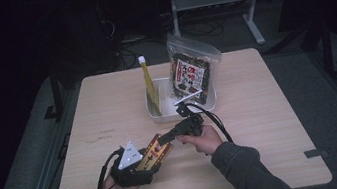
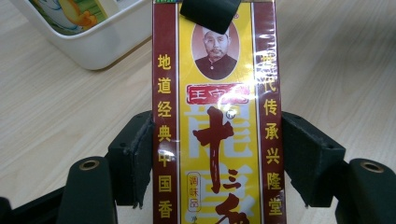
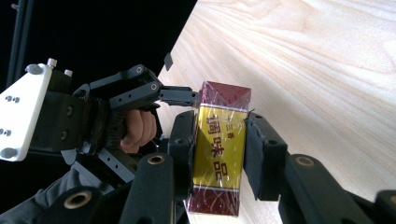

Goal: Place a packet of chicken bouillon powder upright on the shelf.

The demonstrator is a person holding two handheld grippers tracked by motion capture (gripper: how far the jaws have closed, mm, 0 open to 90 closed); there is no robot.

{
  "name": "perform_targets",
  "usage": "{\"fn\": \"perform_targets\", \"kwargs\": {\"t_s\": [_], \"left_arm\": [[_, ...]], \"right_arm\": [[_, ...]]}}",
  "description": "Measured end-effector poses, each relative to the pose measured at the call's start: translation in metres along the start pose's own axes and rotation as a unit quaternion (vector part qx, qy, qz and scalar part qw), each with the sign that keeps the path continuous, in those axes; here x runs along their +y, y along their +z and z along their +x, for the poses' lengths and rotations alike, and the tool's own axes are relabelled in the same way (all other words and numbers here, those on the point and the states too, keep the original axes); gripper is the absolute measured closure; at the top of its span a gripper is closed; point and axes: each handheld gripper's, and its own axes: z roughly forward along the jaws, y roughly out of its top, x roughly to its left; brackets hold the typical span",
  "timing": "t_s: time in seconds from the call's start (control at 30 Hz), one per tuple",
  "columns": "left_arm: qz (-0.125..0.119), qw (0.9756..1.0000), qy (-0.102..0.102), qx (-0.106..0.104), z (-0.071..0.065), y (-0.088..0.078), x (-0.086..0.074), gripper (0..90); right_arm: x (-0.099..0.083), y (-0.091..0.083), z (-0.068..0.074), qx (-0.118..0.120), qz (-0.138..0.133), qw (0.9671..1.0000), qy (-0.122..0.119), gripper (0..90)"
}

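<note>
A flat yellow and dark-red spice box (image 1: pixel 154 150) is held just above the table's near left part. My left gripper (image 1: pixel 150 164) is shut on its near end, and in the left gripper view the pads clamp the box (image 2: pixel 217 107) by its two long edges. My right gripper (image 1: pixel 164 138) comes from the right and is shut on the far end. In the right gripper view its pads press on the two broad faces of the box (image 3: pixel 226 93). One right pad (image 2: pixel 210 14) lies over the box's top edge.
A white tray (image 1: pixel 158 113) stands at the table's middle back, with a tall yellow packet (image 1: pixel 148 85) and a clear bag of dark snacks (image 1: pixel 192 73) upright in it. The light wooden table (image 1: pixel 265 110) ends close to the left gripper.
</note>
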Motion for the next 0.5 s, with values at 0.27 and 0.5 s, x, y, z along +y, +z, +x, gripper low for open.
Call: {"fn": "perform_targets", "kwargs": {"t_s": [0.27, 0.5], "left_arm": [[-0.006, 0.9999, 0.008, 0.011, -0.002, 0.000, 0.000, 26.8], [-0.018, 0.9998, -0.003, 0.009, 0.000, -0.002, -0.001, 24.0]], "right_arm": [[0.003, 0.001, 0.015, -0.026, 0.001, 0.9992, -0.032, 68.2], [0.005, -0.006, 0.023, -0.058, -0.013, 0.9970, -0.049, 68.3]]}}
